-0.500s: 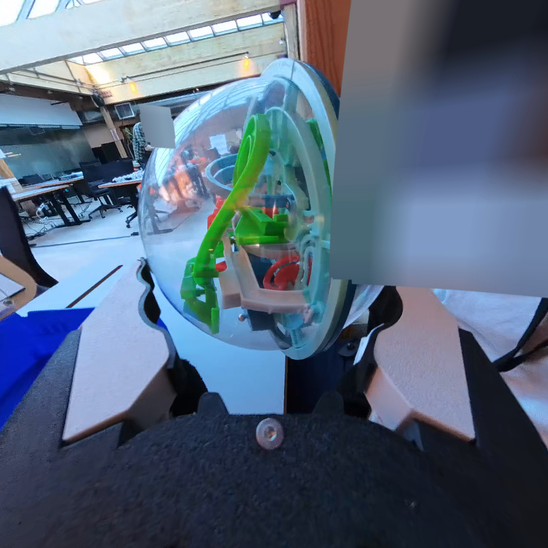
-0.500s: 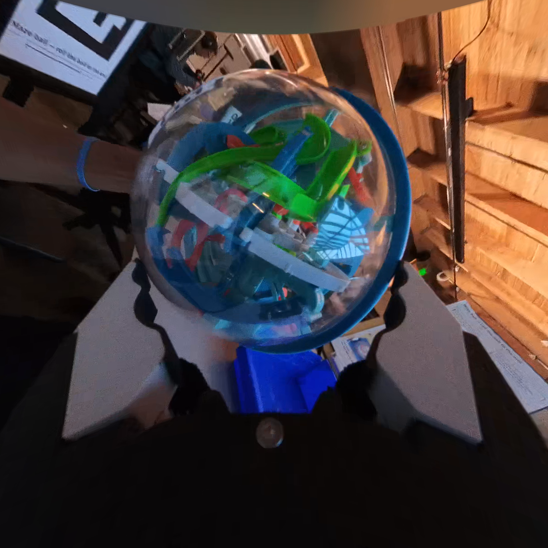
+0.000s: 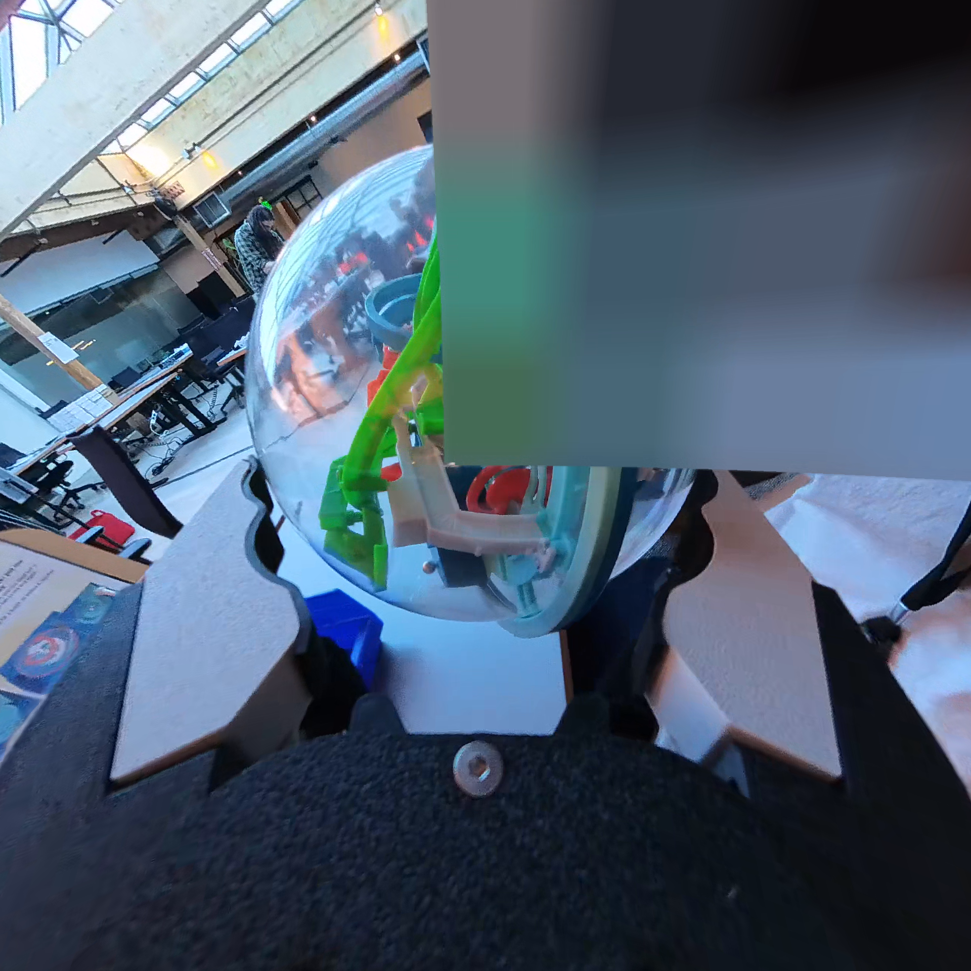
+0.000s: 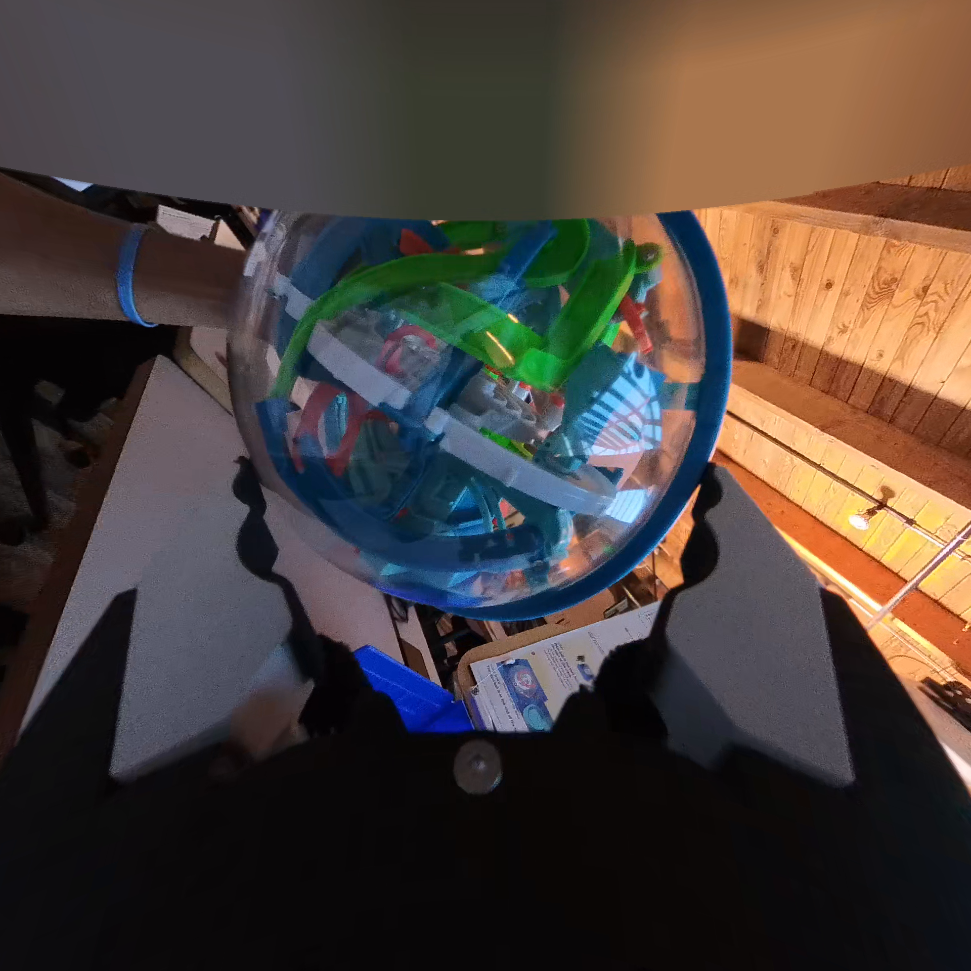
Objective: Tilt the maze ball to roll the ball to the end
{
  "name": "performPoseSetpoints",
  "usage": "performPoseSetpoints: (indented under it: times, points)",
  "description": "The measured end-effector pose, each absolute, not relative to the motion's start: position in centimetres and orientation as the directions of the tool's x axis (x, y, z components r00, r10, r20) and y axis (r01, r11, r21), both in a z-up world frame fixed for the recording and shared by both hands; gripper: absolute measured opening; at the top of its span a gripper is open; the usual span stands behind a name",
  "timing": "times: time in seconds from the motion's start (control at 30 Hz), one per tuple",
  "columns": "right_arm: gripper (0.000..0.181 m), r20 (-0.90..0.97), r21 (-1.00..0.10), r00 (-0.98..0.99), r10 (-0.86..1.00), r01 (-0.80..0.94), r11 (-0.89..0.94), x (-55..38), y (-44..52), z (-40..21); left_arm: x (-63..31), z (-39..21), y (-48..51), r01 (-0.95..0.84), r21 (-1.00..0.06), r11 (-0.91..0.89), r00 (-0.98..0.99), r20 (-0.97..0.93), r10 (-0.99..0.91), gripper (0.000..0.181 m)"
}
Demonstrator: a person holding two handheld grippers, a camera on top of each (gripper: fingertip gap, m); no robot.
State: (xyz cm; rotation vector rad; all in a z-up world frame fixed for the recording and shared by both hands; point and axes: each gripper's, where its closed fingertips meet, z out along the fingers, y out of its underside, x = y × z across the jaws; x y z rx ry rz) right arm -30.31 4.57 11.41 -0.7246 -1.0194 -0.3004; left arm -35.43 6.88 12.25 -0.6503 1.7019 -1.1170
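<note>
Around the maze ball [image 3: 368,420], both hand-held grippers, left [image 3: 473,525] and right [image 4: 473,525], pinch its shell; judged light, rigid, slippery, best clamped near the blue rim [image 4: 709,420].

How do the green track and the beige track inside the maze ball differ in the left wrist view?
The green track is vivid; the beige track is pale. The green track sweeps up in a long curve, while the beige track runs in short straight stretches. The beige track also lies lower than the green track. Both sit inside the clear maze ball.
</note>
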Motion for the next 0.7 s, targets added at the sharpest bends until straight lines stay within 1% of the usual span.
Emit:
performPoseSetpoints:
  times: [0.33,0.57,0.7]
  points:
    - [0.155,0.838,-0.406,0.54,0.076,0.526,0.747,-29.4,3.9,12.6,-34.4,13.7,6.3,0.09,-0.899,0.429,-0.433,-0.423,-0.796,0.151]
    - [0.155,0.807,-0.409,0.589,0.048,0.499,0.764,-28.6,4.9,12.6,-33.7,14.1,7.1,0.017,-0.876,0.482,-0.435,-0.441,-0.785,0.151]
    - [0.155,0.766,-0.445,0.641,0.054,0.468,0.763,-27.9,5.9,12.5,-32.9,14.5,7.6,-0.021,-0.87,0.492,-0.426,-0.437,-0.792,0.151]
